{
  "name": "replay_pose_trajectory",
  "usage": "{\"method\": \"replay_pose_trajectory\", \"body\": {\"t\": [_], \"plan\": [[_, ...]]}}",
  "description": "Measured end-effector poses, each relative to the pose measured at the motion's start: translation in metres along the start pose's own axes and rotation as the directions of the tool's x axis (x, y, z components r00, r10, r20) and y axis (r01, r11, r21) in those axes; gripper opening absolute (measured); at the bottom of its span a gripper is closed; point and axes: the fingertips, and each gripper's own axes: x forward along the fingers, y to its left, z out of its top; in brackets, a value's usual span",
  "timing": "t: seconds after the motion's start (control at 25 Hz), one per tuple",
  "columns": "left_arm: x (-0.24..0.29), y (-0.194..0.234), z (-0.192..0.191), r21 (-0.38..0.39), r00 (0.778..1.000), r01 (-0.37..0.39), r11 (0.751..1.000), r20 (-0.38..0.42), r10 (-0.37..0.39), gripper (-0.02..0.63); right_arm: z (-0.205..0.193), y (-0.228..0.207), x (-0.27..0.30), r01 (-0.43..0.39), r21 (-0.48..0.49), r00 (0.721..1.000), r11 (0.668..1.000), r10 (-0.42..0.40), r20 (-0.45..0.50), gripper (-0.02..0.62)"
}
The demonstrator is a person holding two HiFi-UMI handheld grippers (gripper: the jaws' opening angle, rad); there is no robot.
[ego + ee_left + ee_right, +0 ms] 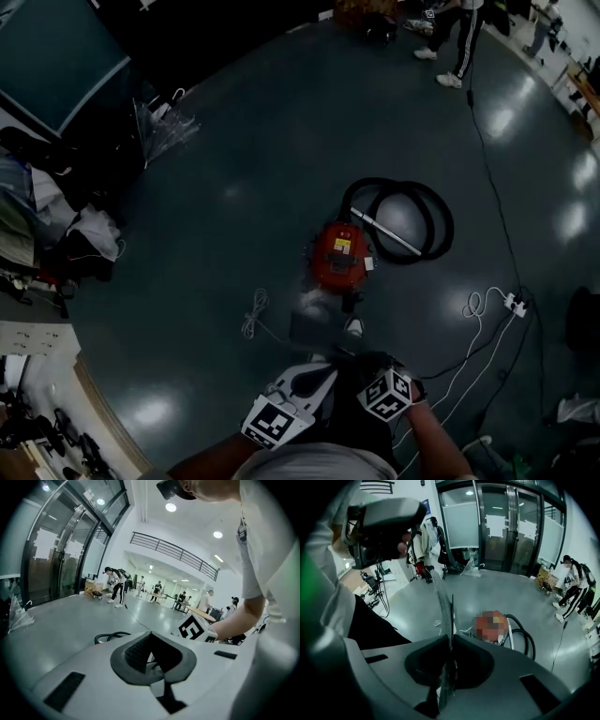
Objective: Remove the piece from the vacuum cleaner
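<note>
The red vacuum cleaner (337, 255) sits on the dark floor with its black hose (433, 214) coiled behind it and a metal wand (386, 234) lying across the coil. In the right gripper view it lies blurred beyond the jaws (491, 626). My right gripper (450, 641) is shut on a thin clear flat piece (444, 603), seen edge-on and sticking forward past the pads. In the head view this piece (314, 328) hangs just in front of both grippers, short of the vacuum. My left gripper (151, 644) points up across the room, jaws together, nothing between them.
A white cord (253, 314) lies left of the vacuum. A power strip (514, 302) with white and black cables lies to the right. A person (455, 42) stands at the far side. Bags, clothes and a clear umbrella (167, 124) crowd the left.
</note>
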Motion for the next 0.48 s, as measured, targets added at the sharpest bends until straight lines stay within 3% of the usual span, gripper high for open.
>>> {"method": "replay_pose_trajectory", "body": {"t": [0.2, 0.48], "plan": [[-0.020, -0.028, 0.037, 0.028, 1.000, 0.019, 0.999, 0.020, -0.020, 0.006, 0.035, 0.013, -0.063, 0.046, 0.046, 0.998, 0.998, -0.048, 0.043, 0.040], [-0.050, -0.054, 0.095, 0.094, 0.993, 0.034, 0.995, 0.106, -0.044, 0.006, 0.060, 0.016, -0.112, 0.064, 0.031, 0.997, 0.997, -0.065, 0.042, 0.040]]}}
